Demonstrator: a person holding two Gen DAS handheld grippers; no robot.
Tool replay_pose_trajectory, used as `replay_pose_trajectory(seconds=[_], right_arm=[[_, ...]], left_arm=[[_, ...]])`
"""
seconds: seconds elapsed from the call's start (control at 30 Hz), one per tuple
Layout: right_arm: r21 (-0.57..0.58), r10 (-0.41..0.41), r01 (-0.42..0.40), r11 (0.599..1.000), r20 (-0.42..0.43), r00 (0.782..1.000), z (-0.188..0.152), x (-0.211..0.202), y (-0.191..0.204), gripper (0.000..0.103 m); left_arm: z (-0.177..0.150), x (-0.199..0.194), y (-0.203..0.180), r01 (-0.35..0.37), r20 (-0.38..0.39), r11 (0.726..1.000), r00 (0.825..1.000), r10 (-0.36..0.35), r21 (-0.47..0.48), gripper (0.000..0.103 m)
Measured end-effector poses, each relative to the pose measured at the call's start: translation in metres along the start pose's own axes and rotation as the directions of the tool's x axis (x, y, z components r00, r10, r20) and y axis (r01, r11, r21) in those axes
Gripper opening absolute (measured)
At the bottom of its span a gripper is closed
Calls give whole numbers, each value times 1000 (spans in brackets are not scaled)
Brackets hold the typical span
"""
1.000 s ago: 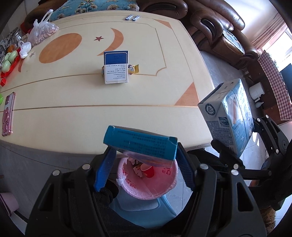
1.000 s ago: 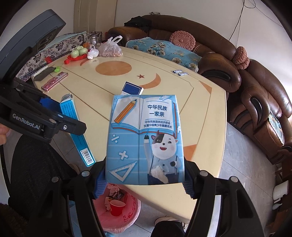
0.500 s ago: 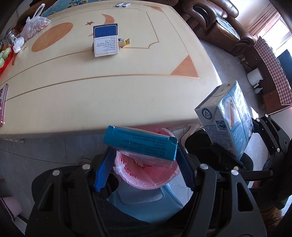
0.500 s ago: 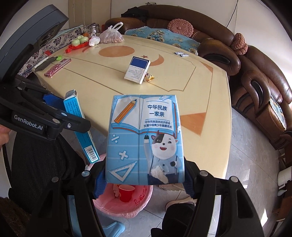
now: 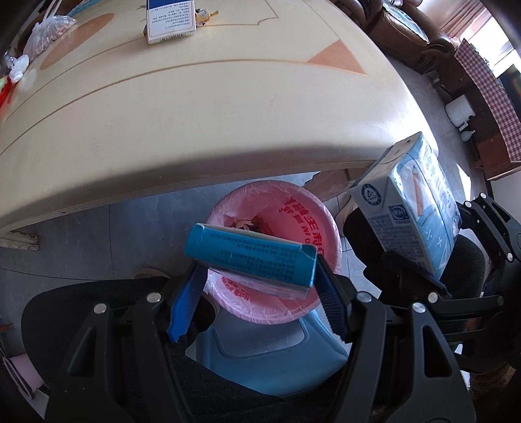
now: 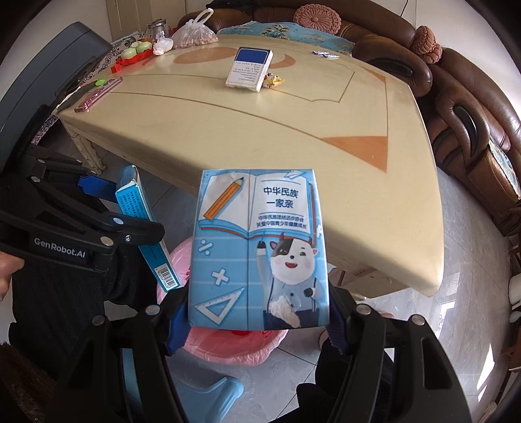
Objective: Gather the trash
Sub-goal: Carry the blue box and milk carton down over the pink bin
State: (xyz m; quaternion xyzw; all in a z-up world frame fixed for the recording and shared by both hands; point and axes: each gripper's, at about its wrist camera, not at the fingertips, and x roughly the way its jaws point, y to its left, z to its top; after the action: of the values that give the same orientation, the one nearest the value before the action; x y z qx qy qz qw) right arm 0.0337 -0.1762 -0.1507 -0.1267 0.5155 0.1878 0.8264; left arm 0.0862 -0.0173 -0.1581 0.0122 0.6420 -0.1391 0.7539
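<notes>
The slim teal box point(image 5: 249, 260) lies crosswise between the blue pads of the left tongs point(image 5: 257, 293), clamped at its two ends and held in the air directly over the pink-lined trash bin point(image 5: 312, 224), whose mouth shows scraps inside, though what they are is too blurred to tell. The bin stands on the grey floor just off the near edge of the tabletop point(image 5: 202, 130), with a blue stool point(image 5: 270, 354) touching its near side. To the right, the light-blue milk carton point(image 6: 259, 249), printed with a pencil, an open book and a cartoon cow, sits upright in the right tongs point(image 6: 257, 320), gripped by its lower sides; it hangs above the right part of the same bin, beside the teal box but apart from it. Farther off on the tabletop lie a blue-and-white box point(image 6: 249, 68) with a yellow candy wrapper point(image 6: 273, 79) just beside it, a pink phone point(image 6: 97, 94) at the left edge and a plastic bag point(image 6: 195, 31) at the far left. A brown sofa point(image 6: 472, 107) stands behind and to the right.
</notes>
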Motion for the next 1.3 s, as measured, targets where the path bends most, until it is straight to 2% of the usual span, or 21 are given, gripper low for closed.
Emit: replay_pose_trajectory(seconds=[0.4,0.83,1.3], right_arm=[[29,-5,7,1000,-80,997,-24,41,1,65],[91,44,-28,995,-186,981,-42,101,-4,65],[113,81,-53,992,-269,960,-54,156,-7,65]], left_arm=[[-12,51,-2,-11,-77,1000,997,13,24,65],[-17,106,3,-27,-139,999,990,30,23,65],[-18,154,14,16,-220,999,975,-25,-42,65]])
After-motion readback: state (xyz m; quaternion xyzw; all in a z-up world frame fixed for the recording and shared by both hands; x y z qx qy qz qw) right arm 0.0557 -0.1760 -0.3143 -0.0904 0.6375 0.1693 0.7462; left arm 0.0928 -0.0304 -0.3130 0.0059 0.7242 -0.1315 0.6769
